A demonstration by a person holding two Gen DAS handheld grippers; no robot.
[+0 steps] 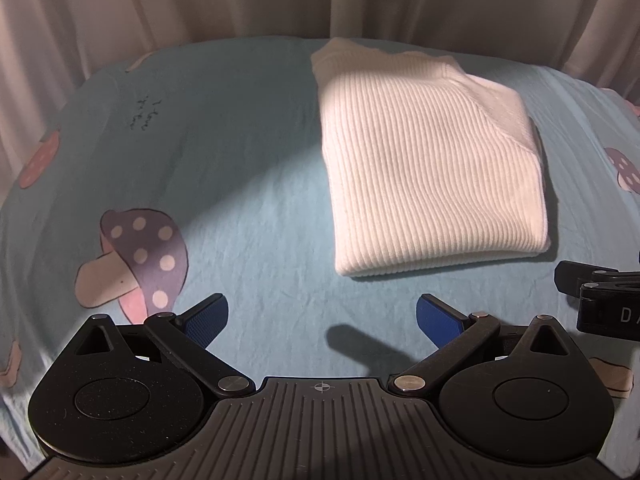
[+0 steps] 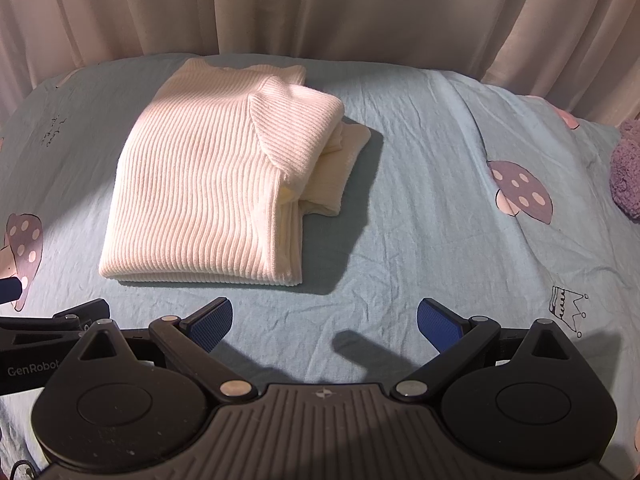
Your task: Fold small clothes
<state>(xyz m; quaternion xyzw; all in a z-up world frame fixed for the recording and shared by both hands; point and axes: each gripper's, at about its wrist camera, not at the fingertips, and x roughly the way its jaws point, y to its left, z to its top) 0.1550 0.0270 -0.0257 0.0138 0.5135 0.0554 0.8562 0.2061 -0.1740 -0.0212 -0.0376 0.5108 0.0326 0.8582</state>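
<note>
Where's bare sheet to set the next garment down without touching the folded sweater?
Bare sheet lies right of the folded sweater, up to the purple fluffy item at the edge. More lies left of the sweater, toward the curtain. The near strip is tight: both open tools, left tool and right tool, hover there.

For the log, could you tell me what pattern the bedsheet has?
Light blue bedsheet printed with spotted mushrooms; clearest in the right wrist view.

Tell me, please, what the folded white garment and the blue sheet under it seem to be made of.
The garment looks like a soft ribbed knit, matte, perhaps cotton or acrylic: fine parallel ribs run along it. The sheet looks like thin woven cotton, matte: it shows small sharp creases and flat printed mushrooms.
</note>
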